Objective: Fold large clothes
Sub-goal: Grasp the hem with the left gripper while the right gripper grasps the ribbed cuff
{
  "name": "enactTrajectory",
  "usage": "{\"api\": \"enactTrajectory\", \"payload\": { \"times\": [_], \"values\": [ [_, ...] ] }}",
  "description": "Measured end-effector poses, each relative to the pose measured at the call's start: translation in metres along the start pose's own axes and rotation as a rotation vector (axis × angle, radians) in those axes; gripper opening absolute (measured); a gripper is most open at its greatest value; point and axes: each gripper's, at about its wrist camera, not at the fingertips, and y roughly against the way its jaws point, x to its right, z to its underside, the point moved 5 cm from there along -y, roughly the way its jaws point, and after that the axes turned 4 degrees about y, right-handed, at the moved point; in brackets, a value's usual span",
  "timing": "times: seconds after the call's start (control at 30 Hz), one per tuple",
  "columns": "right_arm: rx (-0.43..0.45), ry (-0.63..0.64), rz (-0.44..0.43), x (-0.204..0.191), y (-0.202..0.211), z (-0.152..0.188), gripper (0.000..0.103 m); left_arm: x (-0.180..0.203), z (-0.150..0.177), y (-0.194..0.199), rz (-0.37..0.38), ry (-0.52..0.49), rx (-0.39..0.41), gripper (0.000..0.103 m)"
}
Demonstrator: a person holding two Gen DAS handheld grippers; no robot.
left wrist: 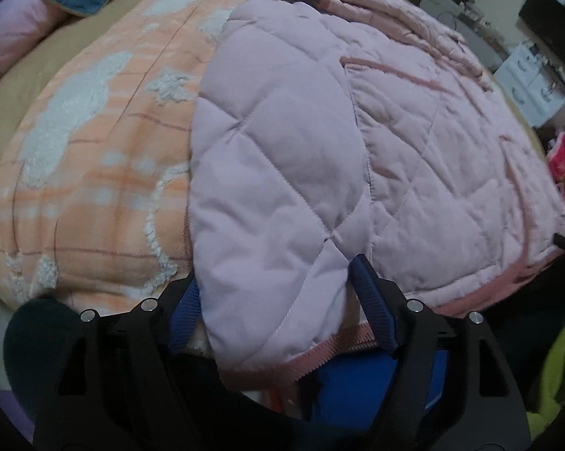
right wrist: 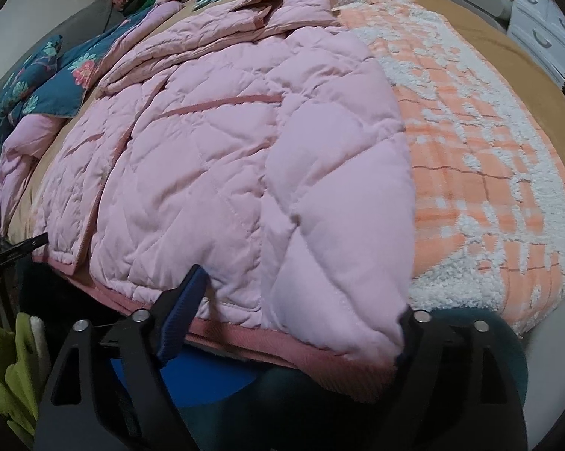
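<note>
Your left hand-held gripper points down at the near hem of the pale pink quilted padded jacket, which lies spread flat on the bed. A folded-in sleeve of the jacket runs straight toward you and drapes between the two blue ribbed pads; the jaws stand apart, and the pads flank the cloth without visibly pressing it. The darker pink ribbed hem band crosses just beneath the fingertips.

Your right hand-held gripper sits at the same near edge, further along the hem. Its jaws are spread wide; the other folded sleeve end hangs between them, lying against the far finger, whose pad is hidden by the cloth. The visible blue pad stands clear of the fabric on the other side. At the far left edge of this view a black fingertip of your other tool shows beside the jacket's corner.

Beyond and to the outer side of each gripper, the jacket rests on an orange-and-white fleecy checked blanket, itself on a tan bed sheet. A teal floral quilt is bunched at the far side, and a white drawer unit stands beyond the bed.
</note>
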Motion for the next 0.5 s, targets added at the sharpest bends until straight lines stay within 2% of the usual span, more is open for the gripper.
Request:
{"api": "enactTrajectory", "payload": {
  "times": [0.07,0.1,0.13,0.17,0.2,0.3,0.4,0.5],
  "values": [
    [-0.008,0.022,0.014,-0.004,-0.003,0.001,0.089,0.003,-0.001,0.002,-0.006,-0.016,0.009,0.059],
    [-0.002,0.021,0.013,-0.005,-0.003,0.001,0.084,0.004,-0.001,0.004,-0.005,-0.022,0.019,0.055],
    [0.011,0.016,0.001,-0.004,-0.001,0.001,0.077,0.006,-0.002,0.008,-0.001,-0.028,0.031,0.039],
    [0.028,0.009,-0.009,-0.004,0.003,0.0,0.057,0.008,-0.004,0.01,0.028,-0.029,0.034,0.022],
    [0.062,0.004,-0.012,-0.003,0.009,-0.002,0.045,0.011,-0.006,0.014,0.036,-0.028,0.046,0.02],
    [0.166,0.019,-0.018,-0.007,0.029,-0.006,0.022,0.025,-0.012,0.021,0.015,-0.079,0.079,0.012],
    [0.256,0.008,-0.04,-0.007,0.05,-0.015,0.016,0.034,-0.023,0.032,0.048,-0.088,0.105,0.009],
    [0.321,0.002,-0.062,-0.008,0.066,-0.029,0.015,0.045,-0.038,0.05,0.074,-0.115,0.146,0.008]
  ]
}}
